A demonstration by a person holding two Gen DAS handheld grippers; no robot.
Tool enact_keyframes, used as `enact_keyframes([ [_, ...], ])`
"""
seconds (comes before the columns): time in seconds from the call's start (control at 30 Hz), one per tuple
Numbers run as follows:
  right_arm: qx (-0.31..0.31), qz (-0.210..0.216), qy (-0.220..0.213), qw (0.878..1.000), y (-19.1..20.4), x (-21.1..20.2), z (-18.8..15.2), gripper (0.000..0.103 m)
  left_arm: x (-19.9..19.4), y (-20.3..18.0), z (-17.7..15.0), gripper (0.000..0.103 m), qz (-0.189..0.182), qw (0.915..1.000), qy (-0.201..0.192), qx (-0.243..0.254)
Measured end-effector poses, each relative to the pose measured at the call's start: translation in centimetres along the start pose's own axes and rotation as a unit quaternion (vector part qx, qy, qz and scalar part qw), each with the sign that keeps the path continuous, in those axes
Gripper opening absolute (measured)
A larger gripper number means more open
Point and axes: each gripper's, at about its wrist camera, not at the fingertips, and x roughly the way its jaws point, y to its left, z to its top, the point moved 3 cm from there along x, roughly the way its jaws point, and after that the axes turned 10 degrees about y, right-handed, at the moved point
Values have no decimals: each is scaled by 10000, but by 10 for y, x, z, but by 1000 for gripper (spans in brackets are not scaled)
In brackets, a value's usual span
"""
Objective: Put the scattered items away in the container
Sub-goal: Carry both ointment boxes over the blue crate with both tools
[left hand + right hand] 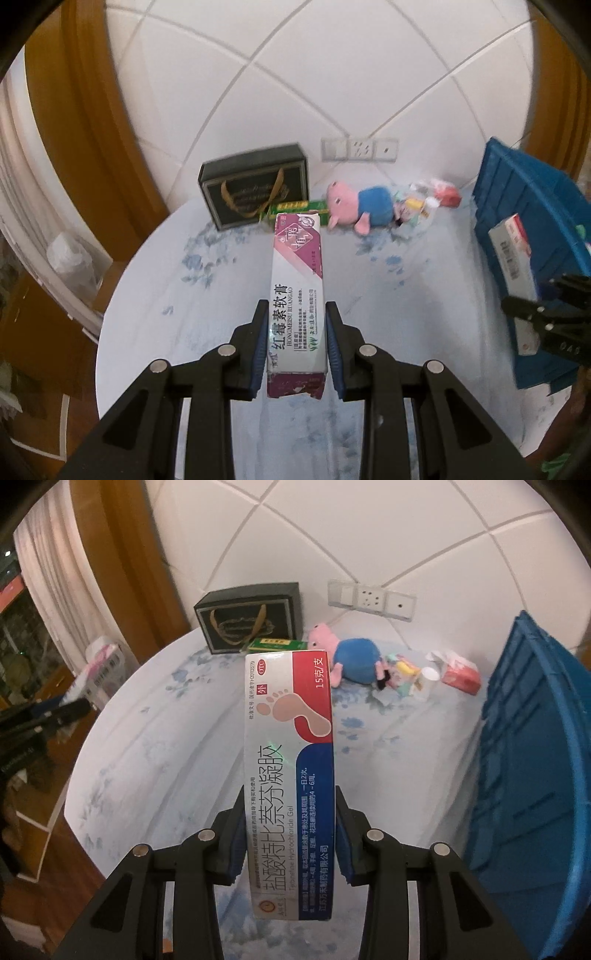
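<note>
While the left claw (296,345) pinches a purple-and-white ointment box (297,295) by its long sides, the box points lengthwise away from the camera above a pale blue floral bed (207,295). Likewise the right claw (290,834) is clamped on a red, white and blue gel box (291,775) printed with a foot, also clear of the bed. Farther out, by the tiled wall (295,535), a black gift bag (248,618) stands upright with a green box (275,645) lying just in front of it. Beside these lies a pink pig plush (349,657), then a clutter of small packets (406,675) and a red packet (461,677). At the right edge sits the blue container (532,221), with a white-and-red box (511,251) already inside.
</note>
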Motion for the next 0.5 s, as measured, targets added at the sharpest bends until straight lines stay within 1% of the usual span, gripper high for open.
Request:
enact_keyframes([
  [0.1, -57, -93, -134, 9999, -13, -17, -5, 39, -19, -20, 9, 28, -33, 9998, -159, 123],
  [0.33, -2, -204, -402, 9990, -51, -68, -20, 39, -49, -71, 32, 28, -127, 9983, -390, 408],
  [0.43, 63, -248, -545, 9982, -67, -89, -24, 39, -61, -101, 45, 28, -197, 9969, -504, 579],
  [0.5, 70, -361, -678, 9970, -78, -105, -27, 39, -69, -120, 50, 28, -276, 9958, -585, 652],
])
